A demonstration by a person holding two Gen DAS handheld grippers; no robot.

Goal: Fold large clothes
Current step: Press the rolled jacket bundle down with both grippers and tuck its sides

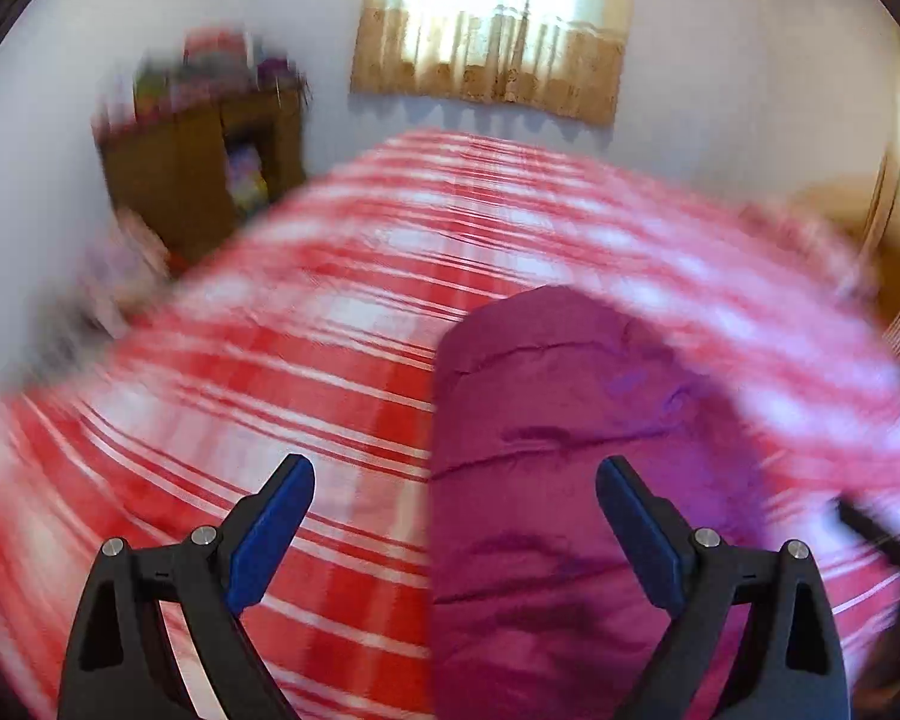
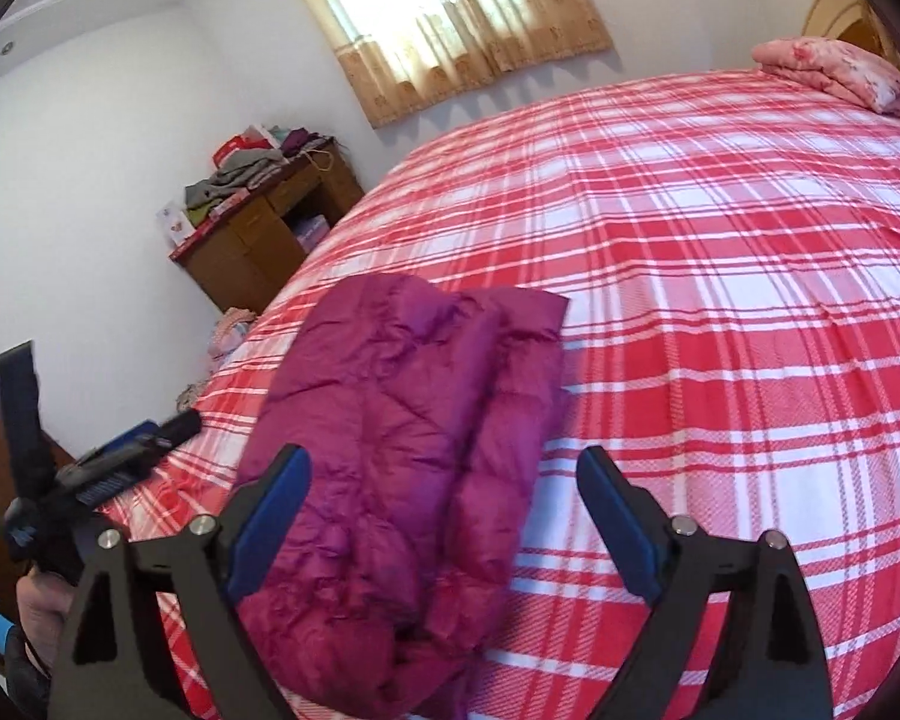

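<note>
Now | both claws gape wide, empty | folded magenta jacket (image 2: 402, 450) lies on plaid bed (image 2: 720, 300) just beneath

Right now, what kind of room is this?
Most likely a bedroom in a home: a large bed under a red plaid cover, a curtained window behind it, and a wooden cabinet piled with clothes beside the bed.

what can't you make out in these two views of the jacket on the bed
- Left wrist view: motion blur smears the plaid bedspread and the cabinet.
- Right wrist view: the magenta jacket has its near end cut off by the bottom edge.
- Items on the cabinet top: too small to identify.
</note>
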